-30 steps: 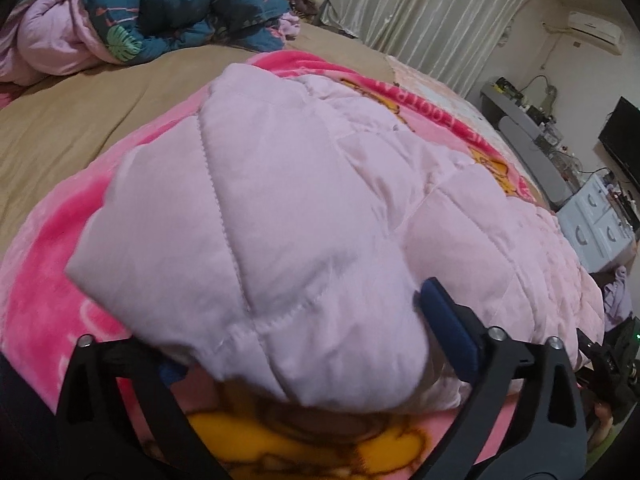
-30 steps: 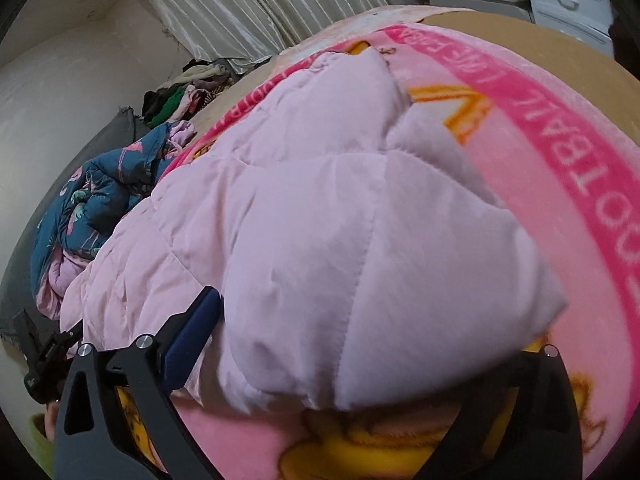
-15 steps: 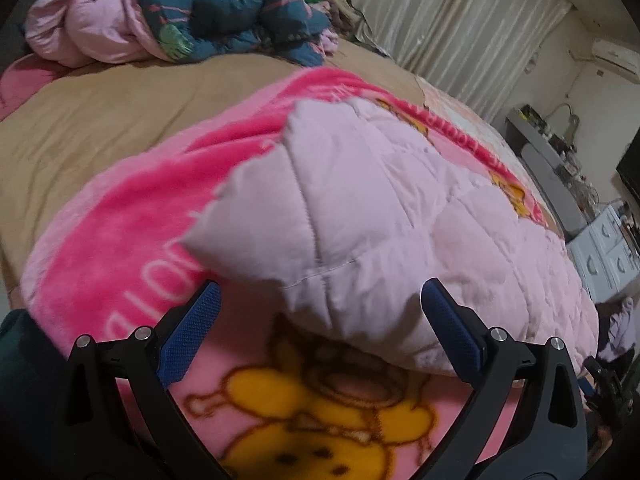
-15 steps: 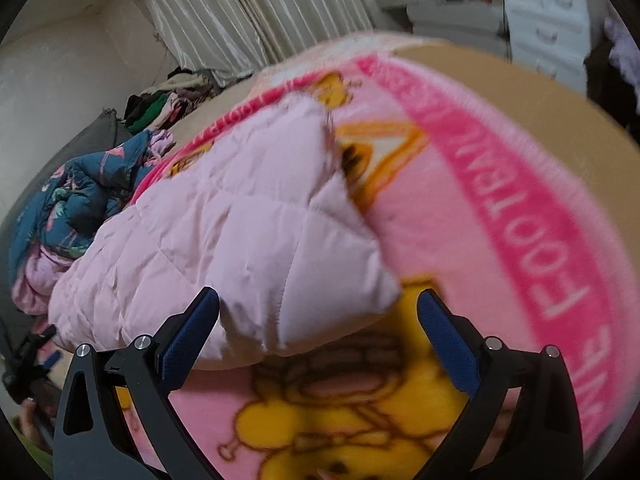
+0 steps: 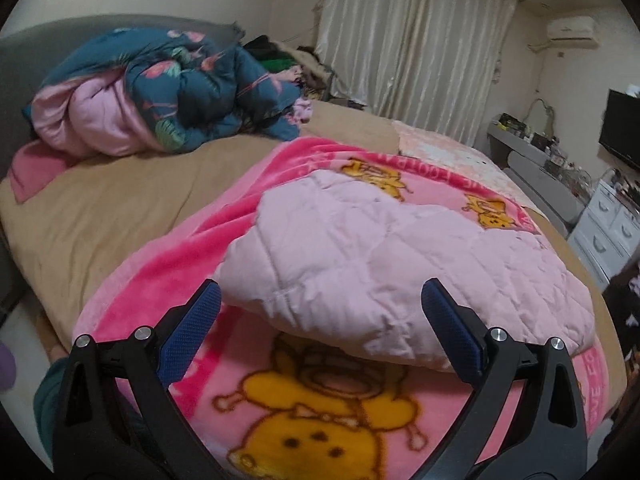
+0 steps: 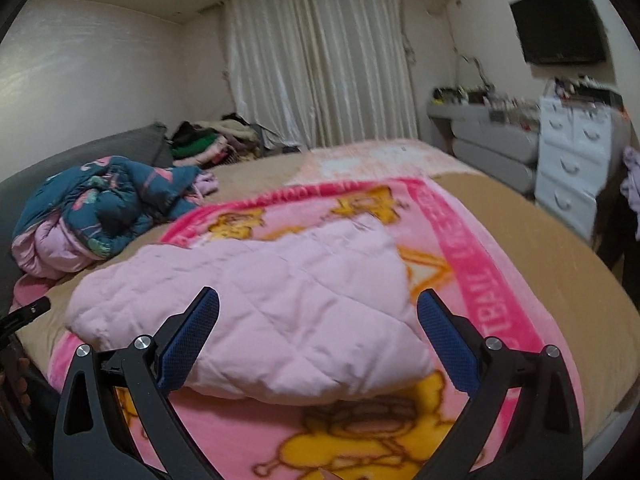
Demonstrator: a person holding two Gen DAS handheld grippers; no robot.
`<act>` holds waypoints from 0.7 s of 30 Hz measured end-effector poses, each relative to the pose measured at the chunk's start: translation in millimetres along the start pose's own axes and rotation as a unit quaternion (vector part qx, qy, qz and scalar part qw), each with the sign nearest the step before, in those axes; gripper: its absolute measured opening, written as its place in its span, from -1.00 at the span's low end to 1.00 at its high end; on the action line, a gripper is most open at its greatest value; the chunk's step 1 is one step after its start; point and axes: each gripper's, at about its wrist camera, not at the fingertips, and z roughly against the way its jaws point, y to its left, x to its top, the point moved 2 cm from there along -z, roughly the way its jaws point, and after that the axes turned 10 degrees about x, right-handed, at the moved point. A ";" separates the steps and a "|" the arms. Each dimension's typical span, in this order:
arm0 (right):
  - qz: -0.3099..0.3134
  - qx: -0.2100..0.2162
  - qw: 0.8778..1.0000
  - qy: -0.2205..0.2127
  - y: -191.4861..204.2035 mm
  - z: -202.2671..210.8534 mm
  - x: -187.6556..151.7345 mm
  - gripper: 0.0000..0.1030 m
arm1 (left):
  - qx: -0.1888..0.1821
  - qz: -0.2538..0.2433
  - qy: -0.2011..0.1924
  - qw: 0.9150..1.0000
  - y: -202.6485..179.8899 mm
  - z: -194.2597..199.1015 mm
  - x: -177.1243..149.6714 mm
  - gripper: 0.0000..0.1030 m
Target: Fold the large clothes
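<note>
Gaping wide with nothing between their pads, the left gripper (image 5: pixel 320 332) and right gripper (image 6: pixel 318 338) hang just short of the pale pink quilted garment (image 5: pixel 384 264), which lies folded (puffy, so springy) on the cartoon blanket (image 5: pixel 320 424). Unpinned, its padded top layer could loft and slide open.

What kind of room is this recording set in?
A home bedroom, most likely: a large bed with a pink cartoon blanket and a quilted pink garment on it, curtains, and a white drawer chest.
</note>
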 end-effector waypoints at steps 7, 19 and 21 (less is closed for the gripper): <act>0.029 0.037 0.999 -0.003 32.4 7.7 6.7 0.92 | -0.018 -0.027 -0.019 0.999 -23.0 19.3 -6.1 0.82; 0.043 0.080 0.996 0.008 75.2 6.0 -16.0 0.92 | -0.039 -0.057 -0.019 0.997 -48.3 26.6 -24.0 0.82; 0.042 0.080 0.996 0.015 80.3 4.4 -27.4 0.92 | -0.041 -0.061 -0.016 0.997 -51.7 25.7 -29.6 0.82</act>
